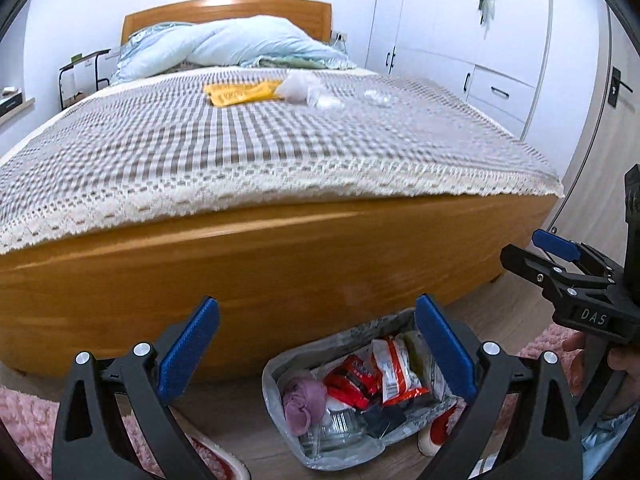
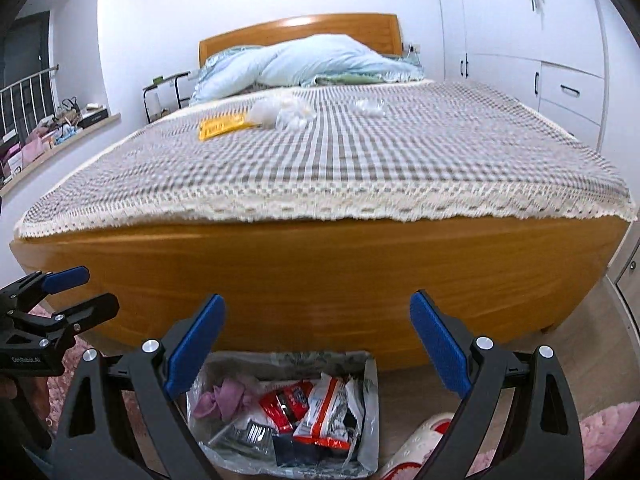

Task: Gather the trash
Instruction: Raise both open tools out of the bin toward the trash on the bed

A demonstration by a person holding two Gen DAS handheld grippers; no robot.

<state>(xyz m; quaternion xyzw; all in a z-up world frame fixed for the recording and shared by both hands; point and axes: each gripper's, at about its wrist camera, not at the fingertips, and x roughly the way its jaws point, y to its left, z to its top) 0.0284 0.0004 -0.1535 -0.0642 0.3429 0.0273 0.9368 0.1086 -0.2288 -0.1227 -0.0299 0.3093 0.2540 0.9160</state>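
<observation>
A lined trash bin (image 1: pixel 280 364) (image 2: pixel 370 380) stands on the floor at the foot of the bed, holding red-and-white wrappers (image 1: pixel 396 372) (image 2: pixel 320 408), a purple cloth wad (image 1: pixel 304 400) (image 2: pixel 220 398) and clear plastic. On the checked bedspread lie a yellow packet (image 1: pixel 240 93) (image 2: pixel 222 125), a white crumpled bag (image 1: pixel 298 86) (image 2: pixel 276 111) and a clear plastic piece (image 1: pixel 376 97) (image 2: pixel 370 106). My left gripper (image 1: pixel 318 348) is open above the bin, empty. My right gripper (image 2: pixel 318 344) (image 1: pixel 532 250) is open too, empty, over the bin.
The wooden bed frame (image 1: pixel 260 272) (image 2: pixel 320 280) fills the middle. White wardrobes (image 1: pixel 460 20) (image 2: pixel 540 40) stand on the right. Red-and-white slippers (image 1: pixel 436 432) (image 2: pixel 416 452) and a pink rug (image 1: pixel 24 416) (image 2: pixel 608 428) lie beside the bin. A cluttered sill (image 2: pixel 52 132) runs along the left.
</observation>
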